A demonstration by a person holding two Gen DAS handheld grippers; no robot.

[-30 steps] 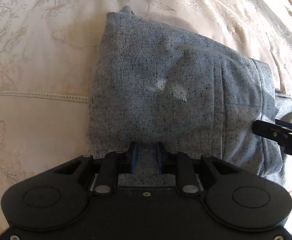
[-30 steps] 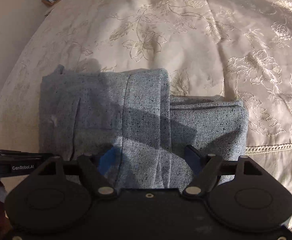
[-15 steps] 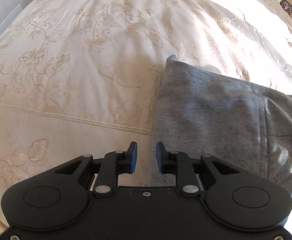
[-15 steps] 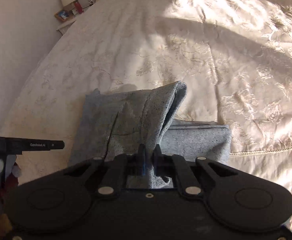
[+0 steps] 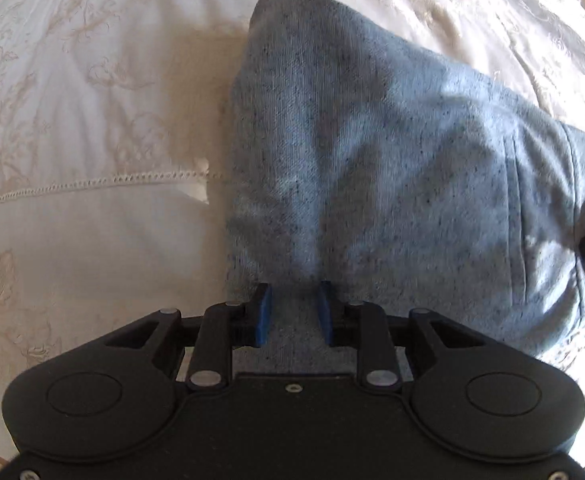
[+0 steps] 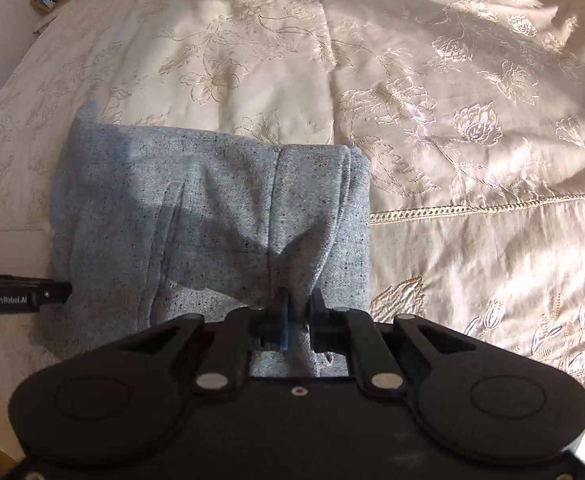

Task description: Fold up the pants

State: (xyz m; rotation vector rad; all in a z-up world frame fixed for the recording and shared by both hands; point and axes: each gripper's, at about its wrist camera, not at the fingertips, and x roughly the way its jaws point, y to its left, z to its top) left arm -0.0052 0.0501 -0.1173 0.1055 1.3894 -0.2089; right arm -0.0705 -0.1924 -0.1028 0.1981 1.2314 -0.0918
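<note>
Pants [image 6: 212, 216] nearly folded into compact bundle on bedspread [image 6: 432, 100]. Right gripper [image 6: 298, 314] clamps fabric edge; left gripper [image 5: 294, 312], jaws just widened, straddles fabric, grip unclear. I judge final fold remaining.

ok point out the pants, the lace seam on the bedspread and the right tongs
pants [image 6: 212, 208]: right wrist view, flat grey top layer.
lace seam [image 6: 492, 205]: right wrist view, openwork strip right of the pants.
right tongs [image 6: 298, 312]: right wrist view, between the tips pinching grey fabric.

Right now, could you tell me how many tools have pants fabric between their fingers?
2: the left tool at the pants' near edge, the right tool pinching a raised fold.
</note>
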